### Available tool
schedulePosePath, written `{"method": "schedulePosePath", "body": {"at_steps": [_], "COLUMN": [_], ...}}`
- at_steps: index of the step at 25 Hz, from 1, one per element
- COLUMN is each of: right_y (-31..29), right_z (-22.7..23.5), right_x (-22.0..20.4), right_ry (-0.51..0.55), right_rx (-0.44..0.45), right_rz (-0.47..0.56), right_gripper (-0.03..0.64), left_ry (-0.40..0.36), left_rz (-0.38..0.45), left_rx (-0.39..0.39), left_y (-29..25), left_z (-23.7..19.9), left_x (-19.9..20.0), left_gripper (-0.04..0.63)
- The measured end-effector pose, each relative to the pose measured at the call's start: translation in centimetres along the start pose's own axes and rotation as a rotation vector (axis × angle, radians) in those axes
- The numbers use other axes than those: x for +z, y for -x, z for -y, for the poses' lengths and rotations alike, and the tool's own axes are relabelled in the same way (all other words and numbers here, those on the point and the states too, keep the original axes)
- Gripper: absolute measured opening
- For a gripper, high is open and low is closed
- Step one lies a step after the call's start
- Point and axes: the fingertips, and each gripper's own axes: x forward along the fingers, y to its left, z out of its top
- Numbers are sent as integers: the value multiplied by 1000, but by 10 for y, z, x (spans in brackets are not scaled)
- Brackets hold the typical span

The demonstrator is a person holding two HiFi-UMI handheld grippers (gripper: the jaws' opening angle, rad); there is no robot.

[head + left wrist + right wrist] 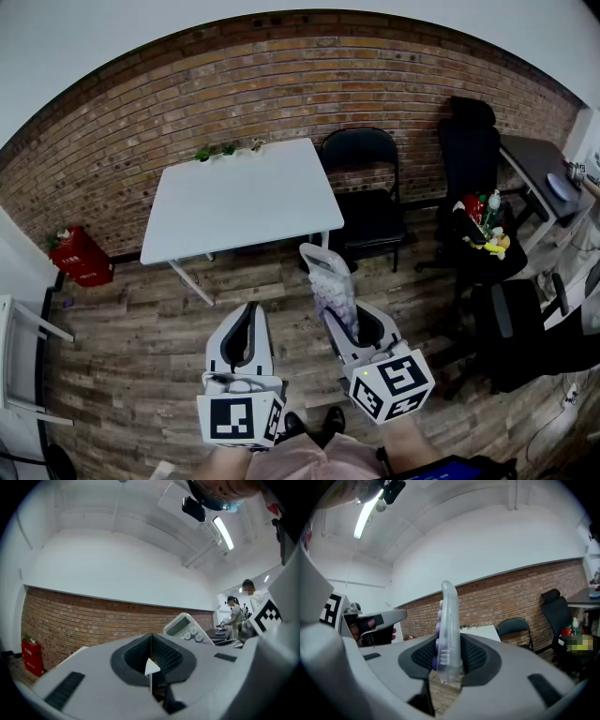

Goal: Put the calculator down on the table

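Right tongs (pixel 342 316) clamped on calculator (pixel 328 279) (keys facing left); left tongs (pixel 249 309) closed, empty; white table (pixel 239 199) beyond

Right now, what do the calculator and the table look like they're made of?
Calculator: likely plastic, pale translucent shell with a slight sheen, purple keys. Table: smooth matte white top, probably laminate; can't be sure.

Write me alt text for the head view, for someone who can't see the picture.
The right gripper grips a pale calculator by one end, holding it in the air short of a white table. The left gripper beside it is shut and empty. Behind the table are a brick wall and a black folding chair, on a wooden floor.
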Motion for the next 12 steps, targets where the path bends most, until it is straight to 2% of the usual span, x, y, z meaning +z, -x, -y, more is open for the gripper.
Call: {"method": "schedulePosePath", "body": {"at_steps": [6, 12], "right_y": [7, 19], "right_z": [12, 44], "right_x": [-1, 1], "right_ry": [-7, -51], "right_rx": [1, -22], "right_rz": [0, 15], "right_gripper": [127, 130], "left_ry": [6, 0], "left_rz": [-15, -25], "left_rx": [-6, -7], "left_y": [-6, -19], "left_z": [13, 34], "left_x": [-6, -9], "left_gripper": [14, 14]}}
